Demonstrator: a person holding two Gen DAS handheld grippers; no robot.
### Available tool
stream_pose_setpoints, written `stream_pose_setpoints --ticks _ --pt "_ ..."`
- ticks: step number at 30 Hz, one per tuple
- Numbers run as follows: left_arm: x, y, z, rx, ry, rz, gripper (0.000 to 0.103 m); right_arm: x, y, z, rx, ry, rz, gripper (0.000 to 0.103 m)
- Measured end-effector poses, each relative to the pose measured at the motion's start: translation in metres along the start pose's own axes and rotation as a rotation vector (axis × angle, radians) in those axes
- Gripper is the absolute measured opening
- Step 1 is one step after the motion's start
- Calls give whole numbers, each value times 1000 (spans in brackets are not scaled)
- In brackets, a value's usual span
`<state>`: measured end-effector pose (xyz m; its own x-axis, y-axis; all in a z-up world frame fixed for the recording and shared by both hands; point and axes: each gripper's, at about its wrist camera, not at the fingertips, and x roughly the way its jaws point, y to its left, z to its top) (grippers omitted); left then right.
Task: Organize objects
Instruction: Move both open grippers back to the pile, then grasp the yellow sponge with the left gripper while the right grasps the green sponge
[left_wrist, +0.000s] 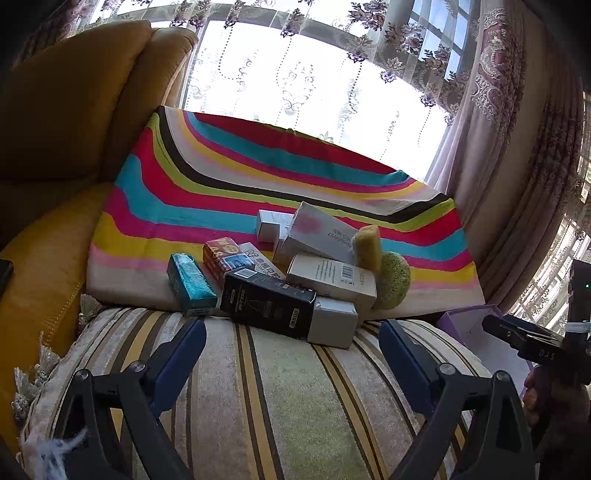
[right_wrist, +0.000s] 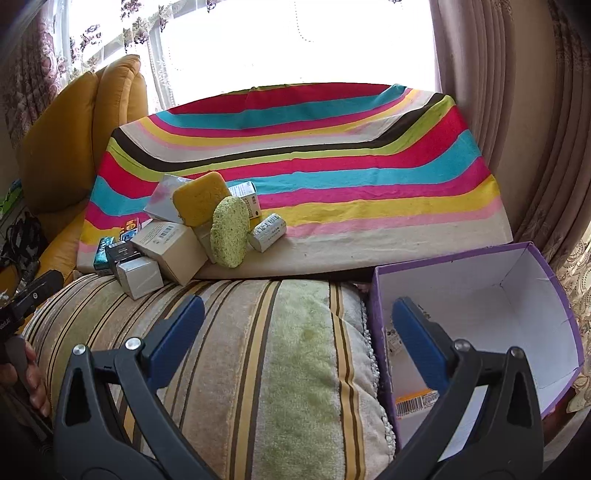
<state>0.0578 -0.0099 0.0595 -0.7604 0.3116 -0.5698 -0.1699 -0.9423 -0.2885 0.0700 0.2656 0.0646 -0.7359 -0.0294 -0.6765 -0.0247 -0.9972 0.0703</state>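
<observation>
A pile of small boxes lies on the rainbow-striped cloth (left_wrist: 221, 177): a black box (left_wrist: 269, 299), a teal box (left_wrist: 192, 284), a red box (left_wrist: 225, 258) and a white barcode box (left_wrist: 332, 278). A yellow sponge (left_wrist: 367, 247) and a round green sponge (left_wrist: 393, 280) lean on the pile's right side. My left gripper (left_wrist: 291, 343) hovers open just short of the black box, holding nothing. My right gripper (right_wrist: 297, 314) is open and holds nothing, its right finger over the purple box (right_wrist: 535, 288). The sponges, yellow (right_wrist: 201, 199) and green (right_wrist: 229, 230), sit far left of it.
A striped cushion (right_wrist: 277, 350) lies under both grippers. The purple box has a white inside and holds a flat item with a barcode label (right_wrist: 413, 402). A small wrapped packet (right_wrist: 267, 232) rests beside the green sponge. A mustard sofa (left_wrist: 74, 110) stands left, curtains (left_wrist: 498, 110) right.
</observation>
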Motion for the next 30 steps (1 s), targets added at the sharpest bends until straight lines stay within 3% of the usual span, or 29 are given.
stream_pose_setpoints --ticks 7,12,19,30 --pt "19 -14 22 -13 -23 -105 87 32 33 24 -77 26 21 98" --pt "50 -25 38 -40 4 -181 80 54 51 31 -108 49 25 93" --pt "91 -39 57 -49 35 -215 72 76 62 41 -106 67 30 86" --pt "133 -61 68 -15 83 -218 60 106 56 51 -54 125 63 62"
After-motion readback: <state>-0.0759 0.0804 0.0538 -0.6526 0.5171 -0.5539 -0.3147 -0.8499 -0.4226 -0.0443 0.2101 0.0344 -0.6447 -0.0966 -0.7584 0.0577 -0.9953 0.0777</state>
